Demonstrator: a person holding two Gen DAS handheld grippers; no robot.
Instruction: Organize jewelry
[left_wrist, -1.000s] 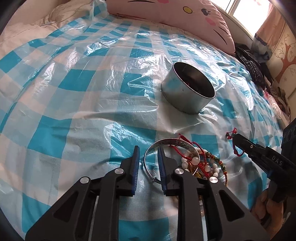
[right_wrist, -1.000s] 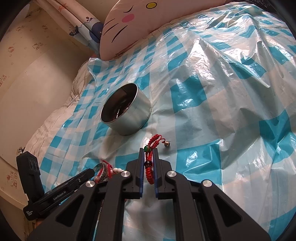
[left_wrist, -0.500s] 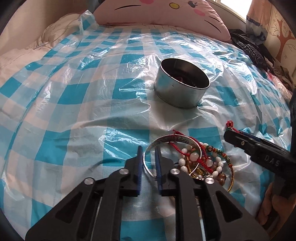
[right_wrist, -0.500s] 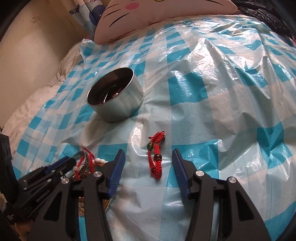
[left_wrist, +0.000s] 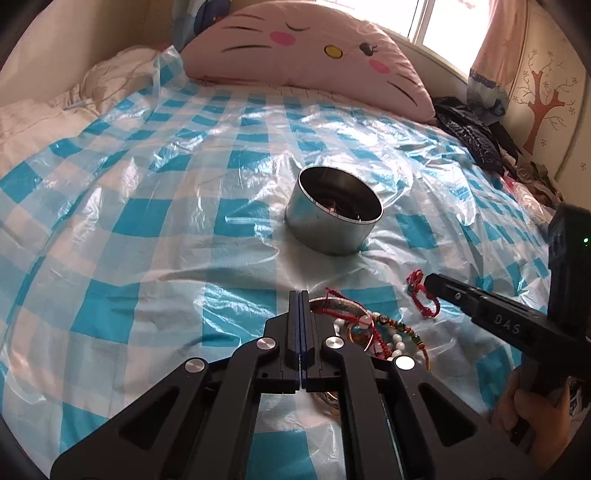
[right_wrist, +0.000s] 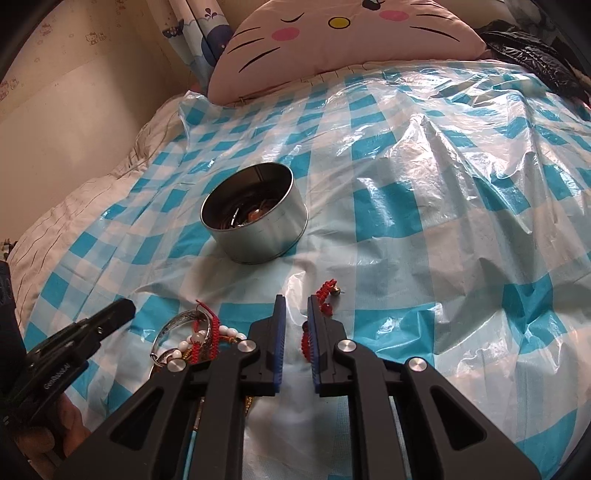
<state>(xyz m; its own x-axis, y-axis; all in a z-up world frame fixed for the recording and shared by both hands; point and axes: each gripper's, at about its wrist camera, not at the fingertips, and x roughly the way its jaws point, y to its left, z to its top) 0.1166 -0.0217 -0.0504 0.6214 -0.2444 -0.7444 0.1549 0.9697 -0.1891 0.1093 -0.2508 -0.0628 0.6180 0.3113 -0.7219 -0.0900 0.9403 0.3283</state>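
A round metal tin with some jewelry inside stands on the checked plastic sheet. In front of it lies a tangle of bead bracelets with a silver bangle. My left gripper is shut with nothing in it, its tips just left of the bangle's rim. A red cord bracelet lies apart to the right. My right gripper hangs over it with its jaws closing. A narrow gap still shows, with the cord against the right pad only.
The blue-and-white checked plastic sheet covers a bed and is wrinkled on the right. A pink cat-face pillow lies at the head, with a black garment beside it. A person's hand holds the right gripper.
The left jaws went from a small gap around the bangle's rim to fully shut and lifted a little. The right gripper let the red bracelet drop, opened wide, then narrowed again.
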